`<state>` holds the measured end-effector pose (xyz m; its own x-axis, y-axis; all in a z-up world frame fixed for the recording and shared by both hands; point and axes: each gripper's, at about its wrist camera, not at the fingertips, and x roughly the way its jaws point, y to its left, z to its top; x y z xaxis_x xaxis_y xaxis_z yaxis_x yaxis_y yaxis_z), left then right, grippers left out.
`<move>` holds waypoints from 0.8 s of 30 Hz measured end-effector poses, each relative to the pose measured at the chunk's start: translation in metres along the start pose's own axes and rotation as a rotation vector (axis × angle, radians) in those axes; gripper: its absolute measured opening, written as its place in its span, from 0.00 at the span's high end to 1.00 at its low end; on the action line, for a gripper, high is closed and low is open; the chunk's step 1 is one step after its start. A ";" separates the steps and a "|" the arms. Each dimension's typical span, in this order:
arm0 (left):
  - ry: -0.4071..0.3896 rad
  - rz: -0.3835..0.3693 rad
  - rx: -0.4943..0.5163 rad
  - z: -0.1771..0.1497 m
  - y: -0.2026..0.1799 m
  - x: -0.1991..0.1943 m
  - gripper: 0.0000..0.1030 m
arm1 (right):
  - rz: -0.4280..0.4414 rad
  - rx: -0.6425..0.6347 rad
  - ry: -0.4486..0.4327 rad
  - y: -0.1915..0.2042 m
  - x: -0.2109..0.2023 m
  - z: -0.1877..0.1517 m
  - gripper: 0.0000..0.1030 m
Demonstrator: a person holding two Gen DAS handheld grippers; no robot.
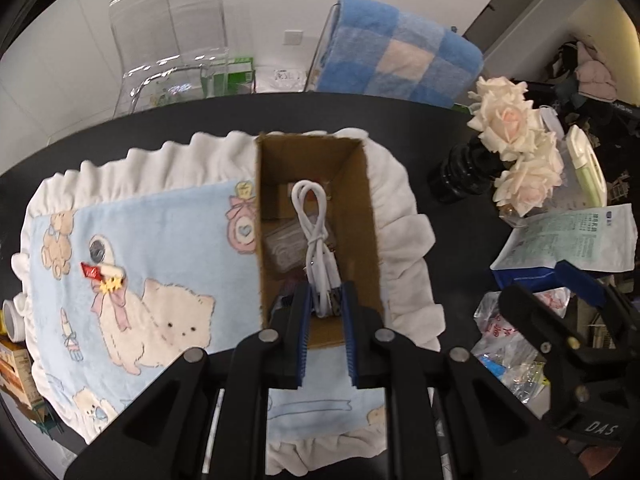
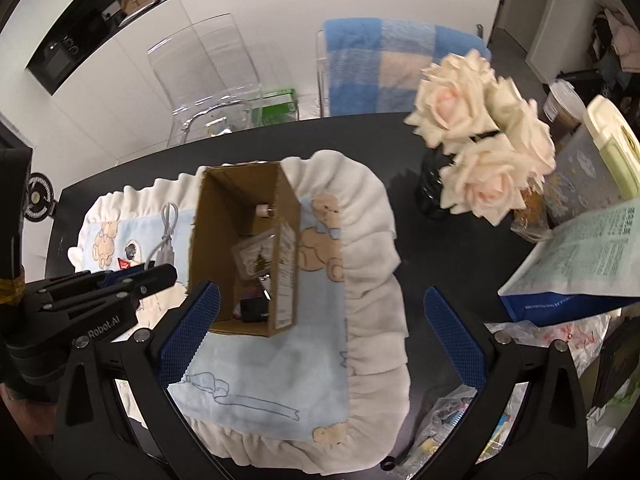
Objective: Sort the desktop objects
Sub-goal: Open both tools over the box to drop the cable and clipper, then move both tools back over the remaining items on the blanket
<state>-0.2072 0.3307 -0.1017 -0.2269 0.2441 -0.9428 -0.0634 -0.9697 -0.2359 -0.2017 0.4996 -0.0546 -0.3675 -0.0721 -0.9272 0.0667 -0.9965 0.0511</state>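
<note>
A: Black table (image 1: 460, 208), white wall behind, a clear chair (image 1: 168, 40) and a blue checked blanket (image 1: 400, 52) over another chair. What lies on the table?

B: A frilled mat (image 1: 160, 240) printed with bears and a cat, and an open cardboard box (image 1: 276, 216) standing on it. Cream roses (image 1: 516, 140) in a dark vase (image 1: 460, 176) stand to the right, beside a printed pouch (image 1: 576, 240).

A: And the grippers?

B: The left gripper (image 1: 326, 300) pinches the plug ends of a coiled white cable (image 1: 312, 220), its loop hanging over the box's opening (small items already lie at the box bottom). The right gripper (image 2: 320, 336) is spread wide, nothing between its pads, above the mat's near edge.

A: Anything still on the mat?

B: A small red-and-white item with yellow stars (image 1: 102, 276), left of the box.
</note>
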 end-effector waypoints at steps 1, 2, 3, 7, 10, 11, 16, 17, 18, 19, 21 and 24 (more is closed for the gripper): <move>-0.007 0.007 0.008 0.001 -0.003 -0.001 0.84 | -0.003 0.006 0.001 -0.003 0.000 -0.001 0.00; -0.008 0.012 0.012 0.002 -0.005 -0.001 0.83 | -0.006 0.011 0.003 -0.006 0.000 -0.002 0.00; -0.009 0.015 0.016 0.002 -0.006 -0.001 0.82 | -0.009 0.017 0.005 -0.009 0.000 -0.003 0.00; -0.014 0.021 0.029 0.003 -0.010 -0.002 0.43 | -0.015 0.024 0.009 -0.014 -0.001 -0.005 0.00; -0.032 0.067 0.038 0.003 -0.012 -0.006 0.06 | -0.015 0.028 0.007 -0.015 -0.003 -0.006 0.00; -0.032 0.072 0.039 0.002 -0.011 -0.007 0.06 | -0.016 0.030 0.004 -0.015 -0.004 -0.007 0.00; -0.028 0.082 0.039 -0.004 -0.003 -0.012 0.05 | -0.018 0.027 -0.001 -0.009 -0.007 -0.010 0.00; -0.028 0.083 0.038 -0.006 -0.001 -0.014 0.05 | -0.017 0.025 -0.002 -0.007 -0.008 -0.011 0.00; -0.027 0.083 0.037 -0.008 0.002 -0.016 0.05 | -0.015 0.021 -0.003 -0.004 -0.009 -0.011 0.00; -0.030 0.086 0.034 -0.010 0.005 -0.019 0.05 | -0.014 0.018 -0.004 0.000 -0.010 -0.012 0.00; -0.034 0.091 0.023 -0.015 0.015 -0.026 0.05 | -0.010 0.010 -0.005 0.008 -0.011 -0.014 0.00; -0.042 0.100 0.010 -0.021 0.029 -0.036 0.05 | -0.006 -0.005 -0.003 0.023 -0.013 -0.018 0.00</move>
<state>-0.1800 0.2938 -0.0798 -0.2733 0.1465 -0.9507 -0.0484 -0.9892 -0.1385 -0.1792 0.4781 -0.0484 -0.3709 -0.0664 -0.9263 0.0690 -0.9967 0.0439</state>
